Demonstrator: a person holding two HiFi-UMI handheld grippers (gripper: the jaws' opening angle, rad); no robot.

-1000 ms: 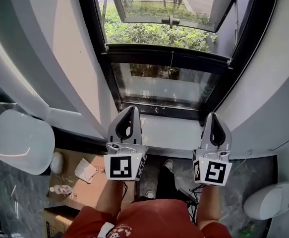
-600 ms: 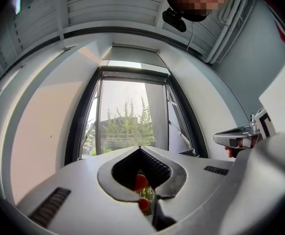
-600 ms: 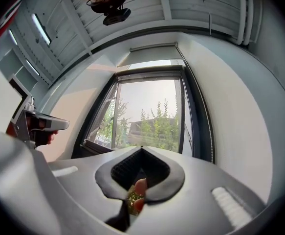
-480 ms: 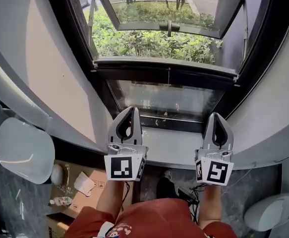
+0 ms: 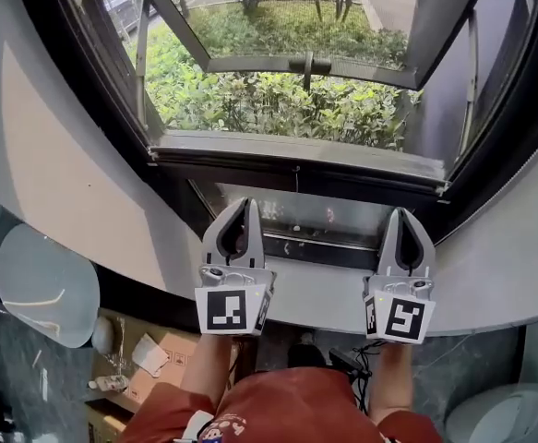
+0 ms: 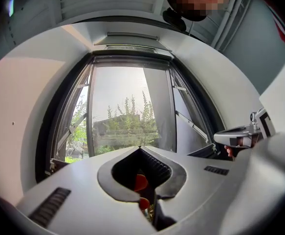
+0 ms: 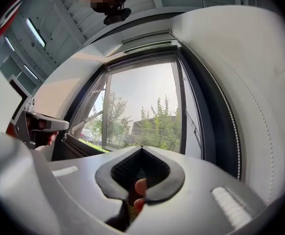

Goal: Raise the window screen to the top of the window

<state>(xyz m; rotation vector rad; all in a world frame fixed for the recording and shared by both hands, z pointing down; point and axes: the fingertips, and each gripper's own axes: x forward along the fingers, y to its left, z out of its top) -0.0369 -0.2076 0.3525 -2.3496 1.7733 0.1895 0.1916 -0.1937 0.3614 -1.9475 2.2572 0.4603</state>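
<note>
Over the last second the person has closed in on the window: the frame now fills far more of the head view, and the white sill (image 5: pixel 319 284) lies right under both tools instead of ahead of them. The cardboard box (image 5: pixel 162 377) on the floor has slid toward the lower edge, below the sill.

The left tool (image 5: pixel 247 203) has its 2 jaws pressed together with nothing between them, and the right tool (image 5: pixel 400 214) is the same, as both gripper views confirm. They point over the sill at the dark fixed pane (image 5: pixel 333 220) just above it, touching nothing.

The window screen (image 5: pixel 296 148) appears to be down: its grey rail seems to lie across the frame 1 pane above the sill, with a thin pull cord (image 5: pixel 296 172) hanging at its middle. The mesh itself is too fine to make out. The housing (image 6: pixel 132 47) at the top of the window, well above the sill, is probably where the rail must end up.

So the approach looks nearly finished, and raising has not begun; the tools would need to spread before taking the rail or cord
</note>
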